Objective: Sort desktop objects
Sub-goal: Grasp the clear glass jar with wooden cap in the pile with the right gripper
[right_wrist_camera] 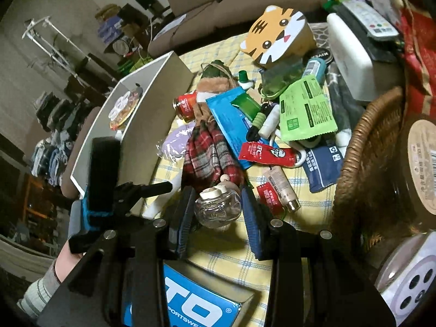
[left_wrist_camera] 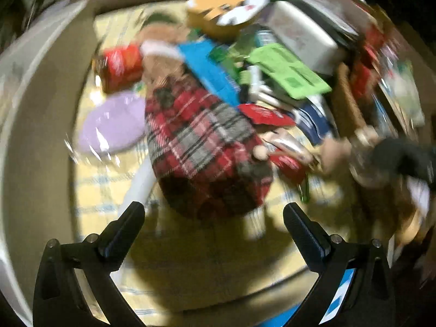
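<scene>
My right gripper [right_wrist_camera: 218,207] is shut on a small clear glass bottle [right_wrist_camera: 218,209] with a cream cap, held just above the yellow checked cloth [right_wrist_camera: 308,190]. My left gripper [left_wrist_camera: 214,215] is open and empty, hovering above a red plaid doll [left_wrist_camera: 201,141]; that view is blurred. The doll also shows in the right wrist view [right_wrist_camera: 209,152]. The left gripper appears at the left of the right wrist view [right_wrist_camera: 160,188], beside a white box [right_wrist_camera: 163,87]. A pile of packets lies beyond: blue pouch [right_wrist_camera: 229,117], green sachet [right_wrist_camera: 305,109], red KFC sachet [right_wrist_camera: 261,152].
A tiger-face box [right_wrist_camera: 278,32], a white case [right_wrist_camera: 351,54] with a remote on top, a wicker basket [right_wrist_camera: 362,160] at right, a red can [right_wrist_camera: 186,105], a purple pouch [left_wrist_camera: 114,122], a blue-labelled box [right_wrist_camera: 190,302] near me. A sofa stands behind the table.
</scene>
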`<state>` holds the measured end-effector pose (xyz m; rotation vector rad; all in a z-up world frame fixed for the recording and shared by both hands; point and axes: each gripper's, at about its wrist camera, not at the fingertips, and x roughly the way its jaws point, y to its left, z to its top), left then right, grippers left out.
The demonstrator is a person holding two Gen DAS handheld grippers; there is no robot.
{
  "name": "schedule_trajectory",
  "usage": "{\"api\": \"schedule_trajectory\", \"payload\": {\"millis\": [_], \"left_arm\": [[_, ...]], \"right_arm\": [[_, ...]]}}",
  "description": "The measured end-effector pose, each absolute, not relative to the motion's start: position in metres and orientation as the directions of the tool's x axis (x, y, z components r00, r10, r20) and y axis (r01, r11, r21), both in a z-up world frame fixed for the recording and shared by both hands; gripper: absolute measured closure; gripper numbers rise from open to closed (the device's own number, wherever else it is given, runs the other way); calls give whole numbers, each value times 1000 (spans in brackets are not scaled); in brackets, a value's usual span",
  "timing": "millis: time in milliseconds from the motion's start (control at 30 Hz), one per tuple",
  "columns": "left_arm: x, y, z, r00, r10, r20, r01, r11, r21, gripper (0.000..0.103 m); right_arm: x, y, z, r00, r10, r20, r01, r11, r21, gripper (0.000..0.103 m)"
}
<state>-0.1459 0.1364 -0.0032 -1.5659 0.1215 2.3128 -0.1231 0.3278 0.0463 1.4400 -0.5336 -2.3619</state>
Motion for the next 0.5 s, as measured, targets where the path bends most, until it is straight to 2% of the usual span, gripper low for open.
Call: {"api": "schedule_trajectory", "payload": {"millis": [67, 133, 233, 333, 467, 500], "left_arm": [[-130, 150, 9, -419, 207, -884, -435, -901, -5, 0], [-122, 160, 19, -462, 219, -859, -491, -870, 43, 0], [-125, 169, 32, -460, 315, -830, -525, -850, -31, 0], [-127, 186, 39, -482, 328, -813, -556, -831, -6, 0], [-128, 192, 51, -481, 396, -782, -574, -817, -60, 0], [-128, 188, 54, -471, 416, -778, -568, -818, -93, 3]], "right_arm": [[-123, 329, 48, -441, -464, -768, 78, -873, 482, 70], [-124, 329, 52, -447, -483, -753, 80, -860, 504, 70], [-120, 329, 62, -458, -494, -739, 87, -853, 515, 70], [-116, 330, 72, -464, -486, -741, 86, -857, 508, 70], [-112, 335, 77, -461, -503, -731, 74, -843, 534, 70], [-110, 336, 77, -463, -511, -725, 72, -836, 544, 70]]}}
